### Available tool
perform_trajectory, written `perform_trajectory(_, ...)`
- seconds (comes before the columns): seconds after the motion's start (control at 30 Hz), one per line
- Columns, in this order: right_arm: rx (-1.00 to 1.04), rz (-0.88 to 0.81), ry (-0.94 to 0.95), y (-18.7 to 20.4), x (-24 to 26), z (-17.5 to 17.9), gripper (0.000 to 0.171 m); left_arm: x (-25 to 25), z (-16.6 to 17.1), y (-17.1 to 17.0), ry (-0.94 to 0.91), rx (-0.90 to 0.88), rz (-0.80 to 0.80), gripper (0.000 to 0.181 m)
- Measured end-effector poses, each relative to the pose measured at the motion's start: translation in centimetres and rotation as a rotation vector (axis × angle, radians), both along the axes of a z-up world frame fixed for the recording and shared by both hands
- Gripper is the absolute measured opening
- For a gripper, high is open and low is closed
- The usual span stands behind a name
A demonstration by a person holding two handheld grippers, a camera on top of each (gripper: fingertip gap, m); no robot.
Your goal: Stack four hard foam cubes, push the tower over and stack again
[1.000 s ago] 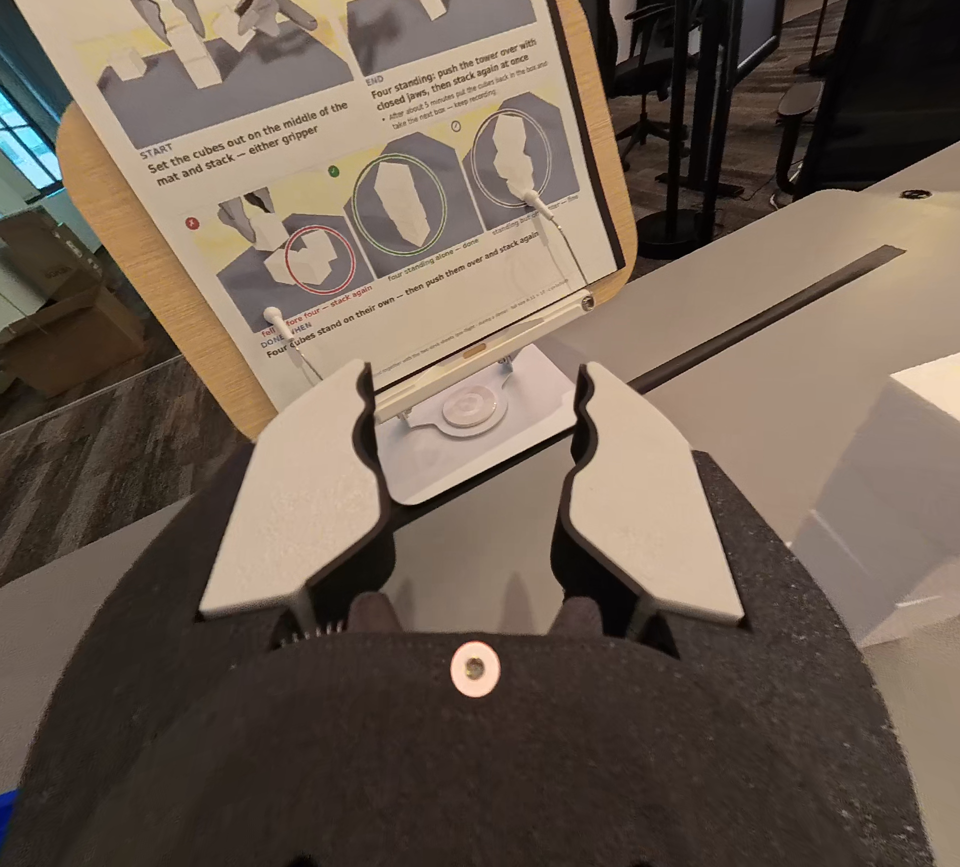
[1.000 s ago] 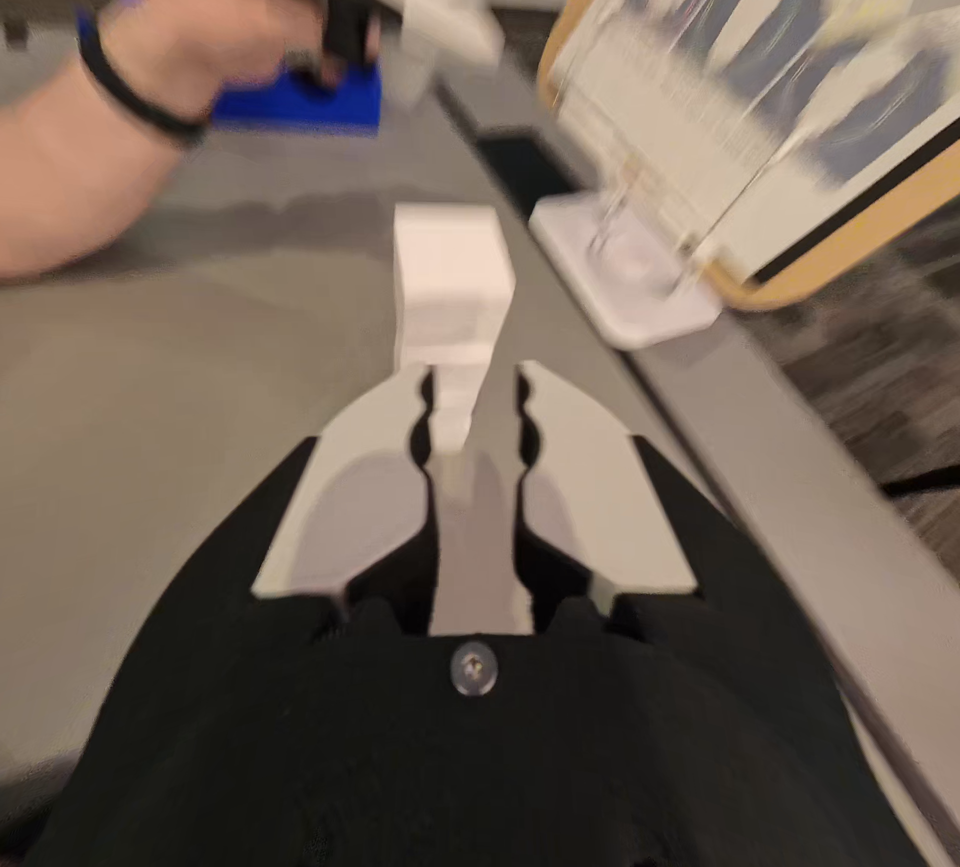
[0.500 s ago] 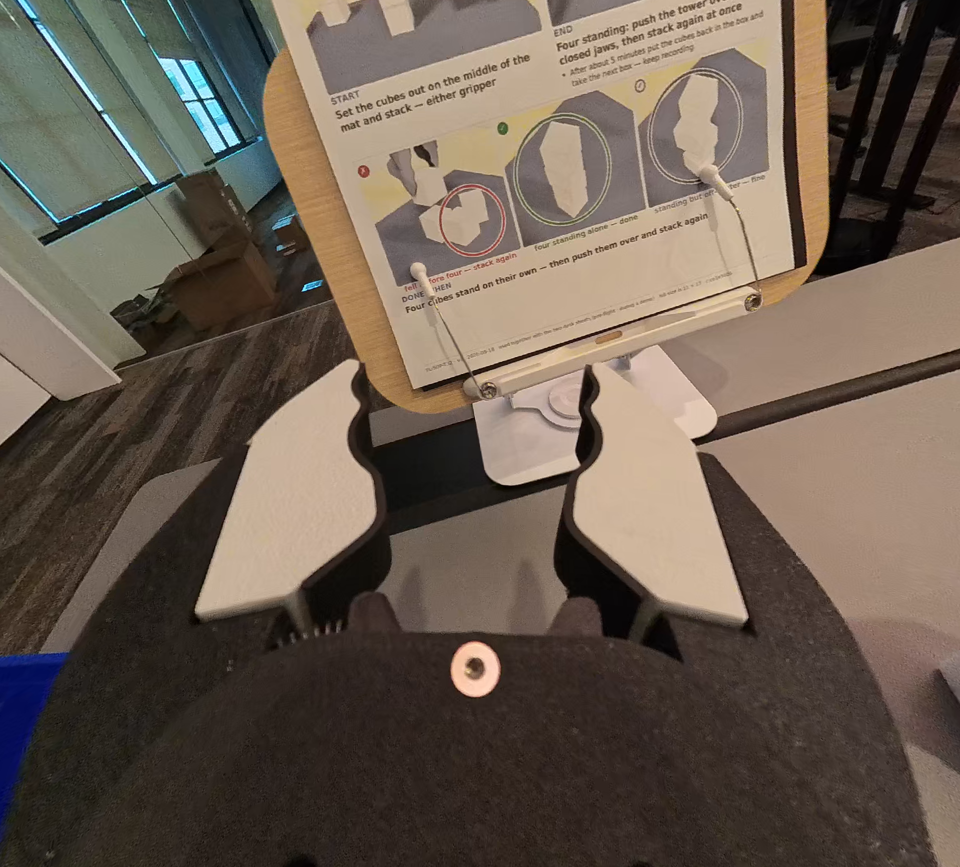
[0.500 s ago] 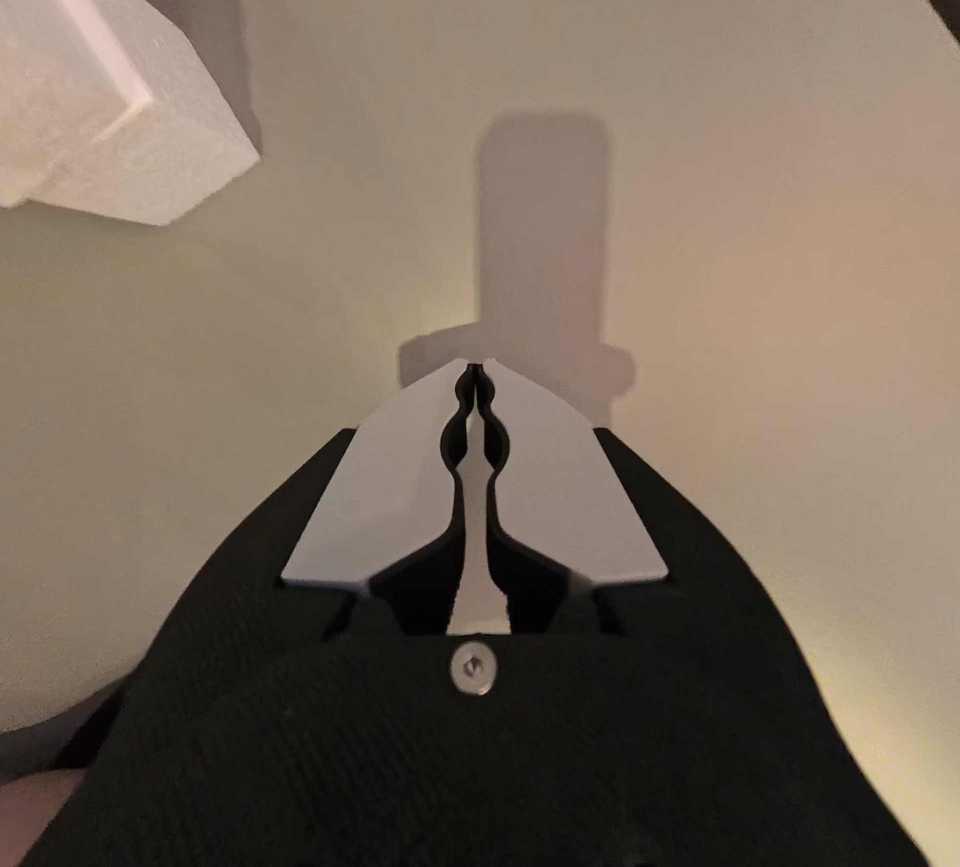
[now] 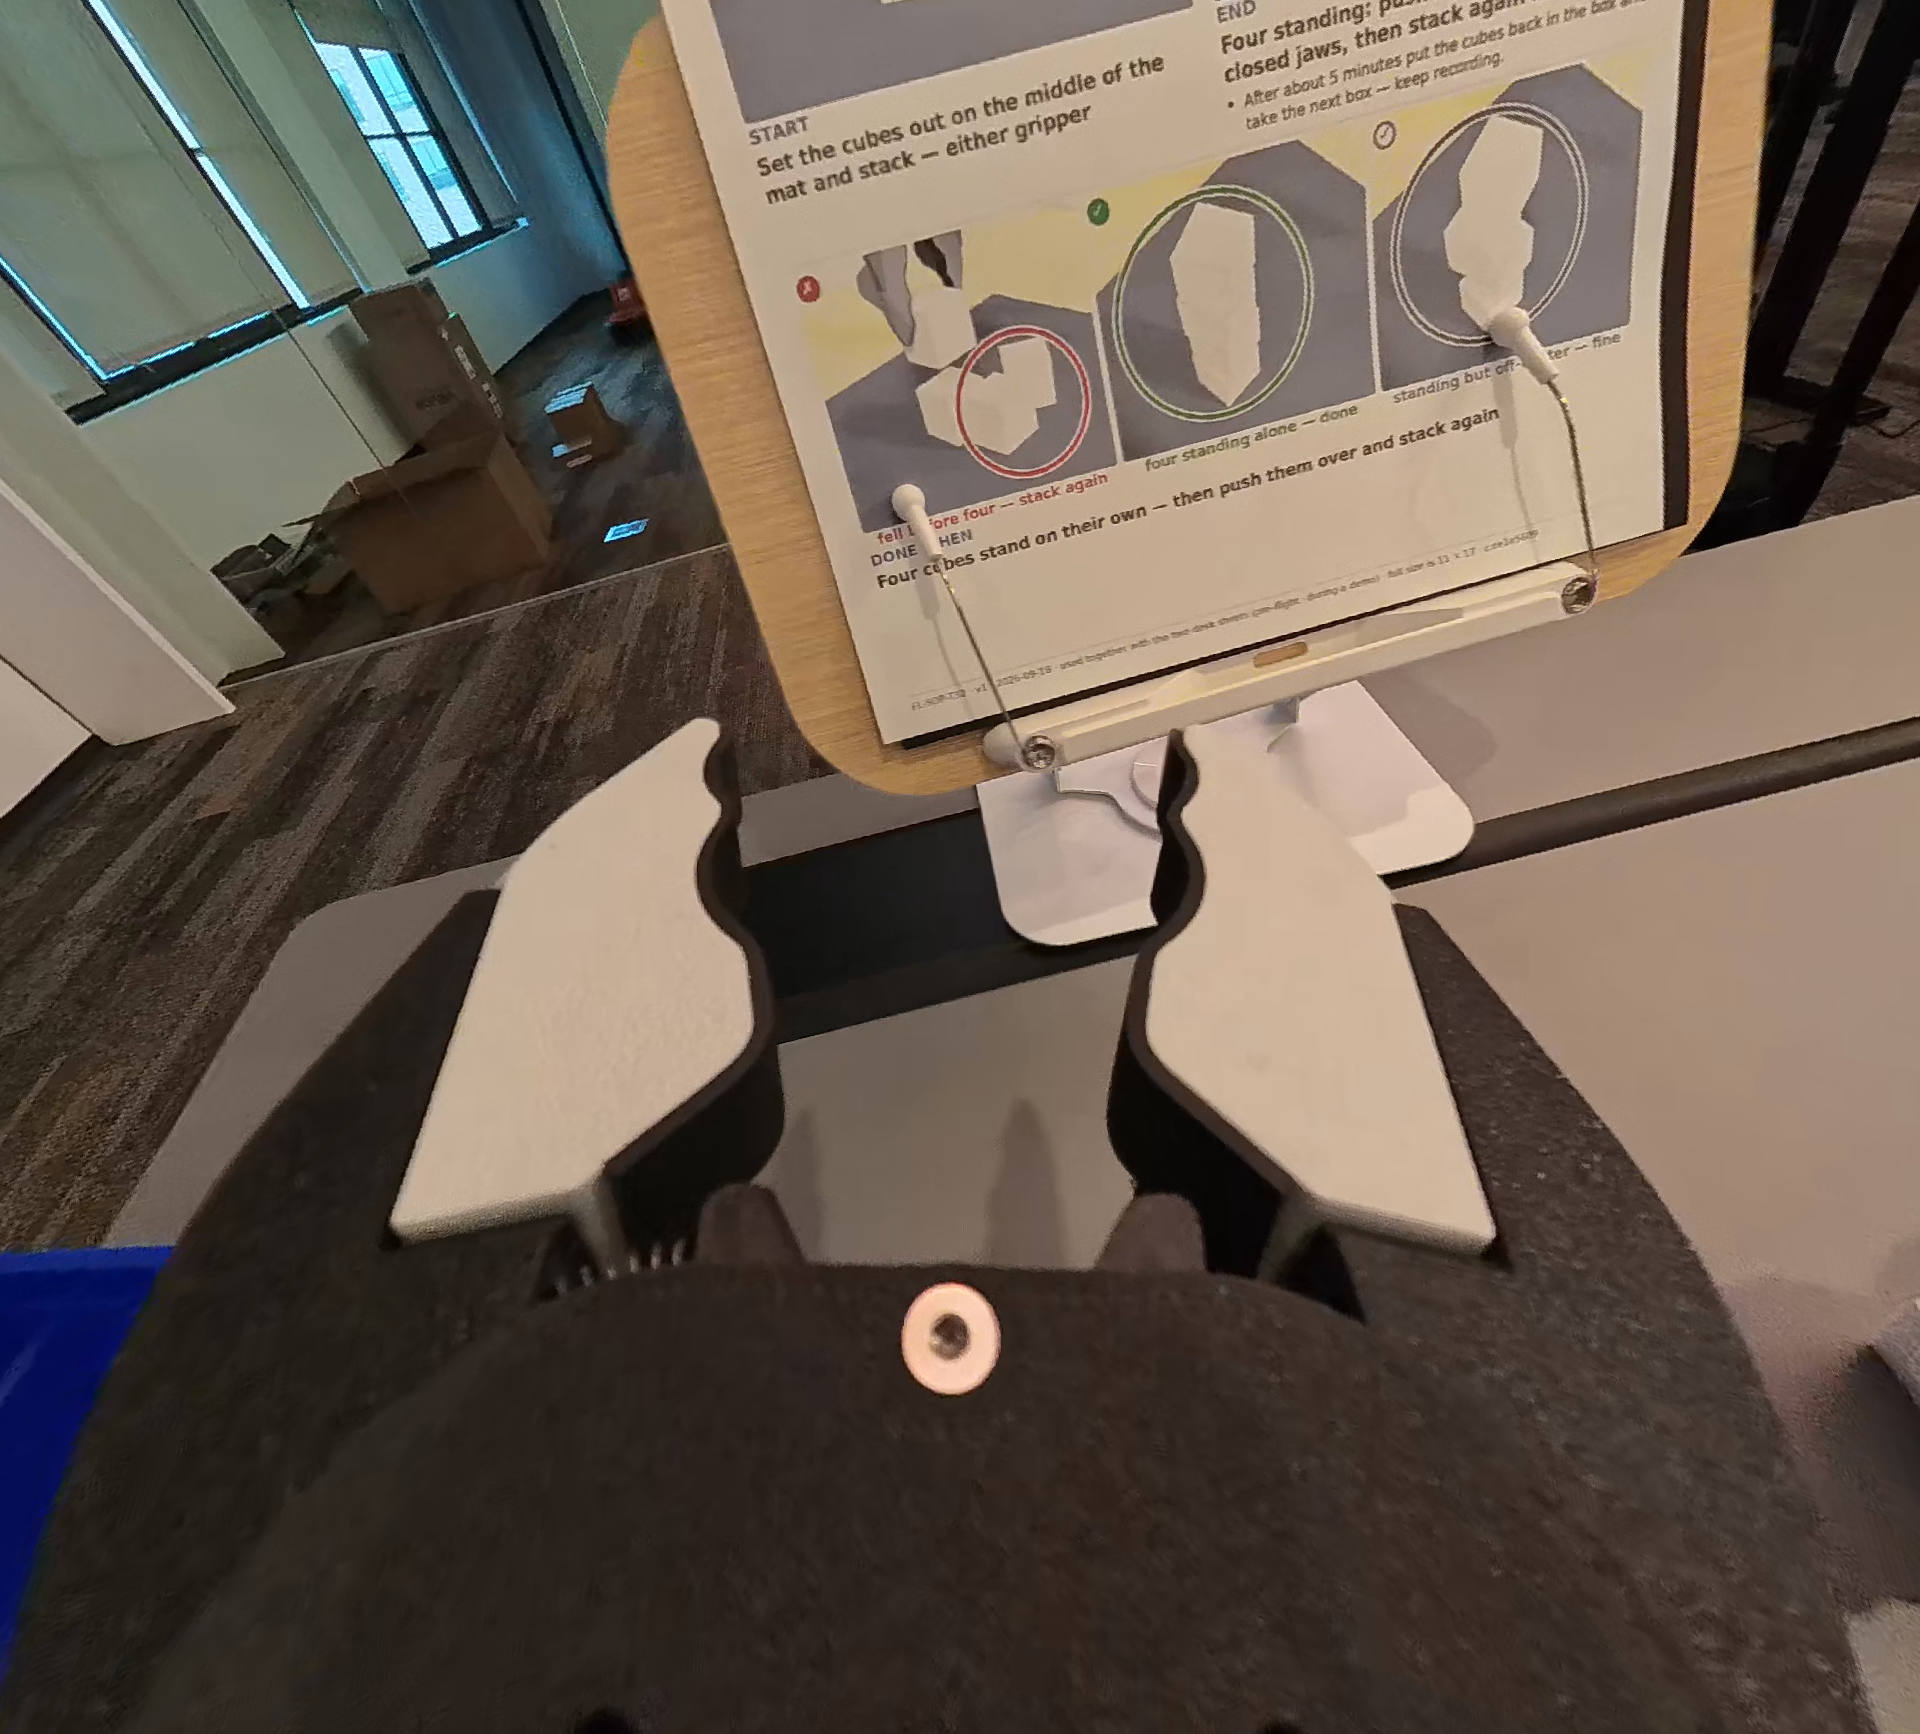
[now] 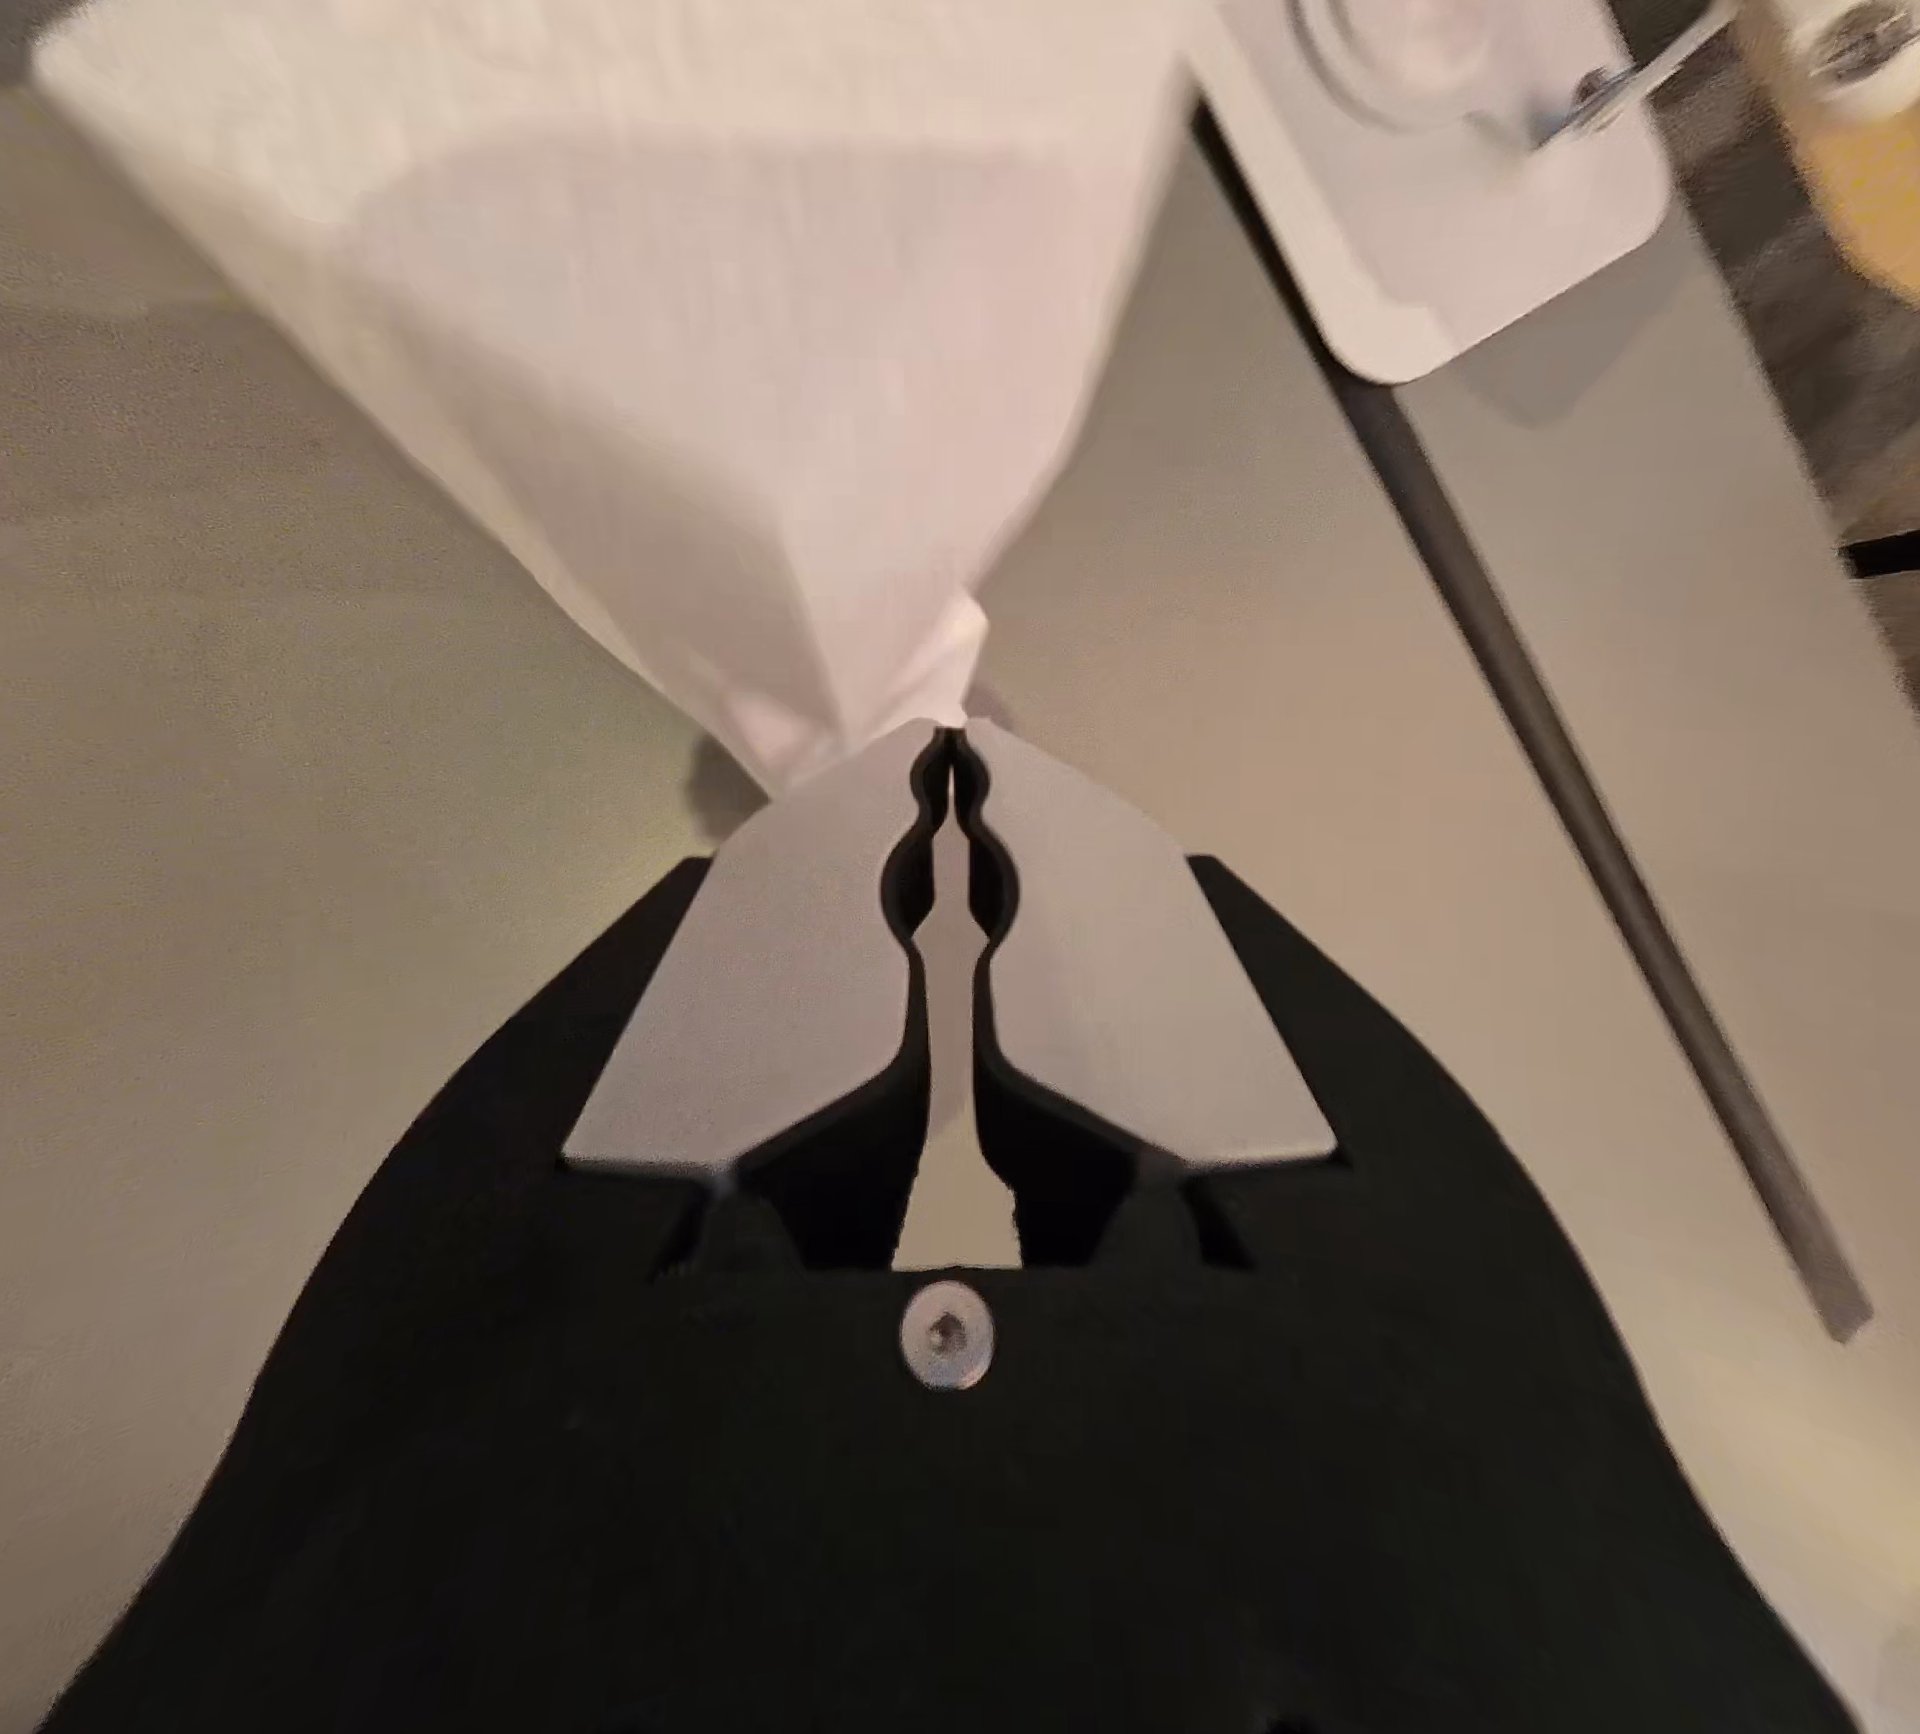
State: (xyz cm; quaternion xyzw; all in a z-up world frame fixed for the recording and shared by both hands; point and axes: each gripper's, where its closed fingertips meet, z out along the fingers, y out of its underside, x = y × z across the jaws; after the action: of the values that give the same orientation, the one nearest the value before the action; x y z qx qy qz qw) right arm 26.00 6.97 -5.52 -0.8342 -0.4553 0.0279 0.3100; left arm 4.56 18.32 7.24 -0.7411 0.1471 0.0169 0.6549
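Presently the right tongs [image 6: 951, 734], pressed together, touch a corner of the white foam cube [image 6: 665, 230] on the grey surface [image 6: 260, 645]; left tongs [image 5: 940, 863] spread, empty; cube judged light, rigid, best gripped across opposite flat faces.

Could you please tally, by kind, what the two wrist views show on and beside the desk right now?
Grippers: 2, left gripper open, right gripper shut
White foam block: 1
Document stand: 1
Instruction sheet: 1
Blue bin: 1
Total: 6
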Motion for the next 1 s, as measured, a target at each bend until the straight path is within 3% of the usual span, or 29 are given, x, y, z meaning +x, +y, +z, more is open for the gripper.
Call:
perform_trajectory(0.47, 0.038, -0.037, 0.153, -0.5, 4.1, 3.9, 0.001, -7.9, 4.2, -4.5, -0.146, -0.003, 0.026, 0.075)
perform_trajectory(0.63, 0.094, -0.018, 0.198, -0.9, 4.3, 5.6, 0.013, -6.4, 7.9, -10.3, -0.081, 0.071, -0.040, 0.074)
perform_trajectory(0.73, 0.090, -0.004, 0.205, -1.2, 5.0, 5.7, 0.020, -4.4, 9.0, -14.8, -0.002, 0.115, -0.101, 0.064)
perform_trajectory(0.87, 0.069, 0.003, 0.254, -1.0, 5.6, 5.8, 0.025, -0.7, 6.1, -18.5, 0.182, -0.017, -0.339, 0.062)
perform_trajectory(1.0, 0.071, 0.017, 0.300, -1.1, 5.9, 6.4, 0.026, -2.9, 0.6, -19.9, 0.350, -0.266, -0.379, 0.057)
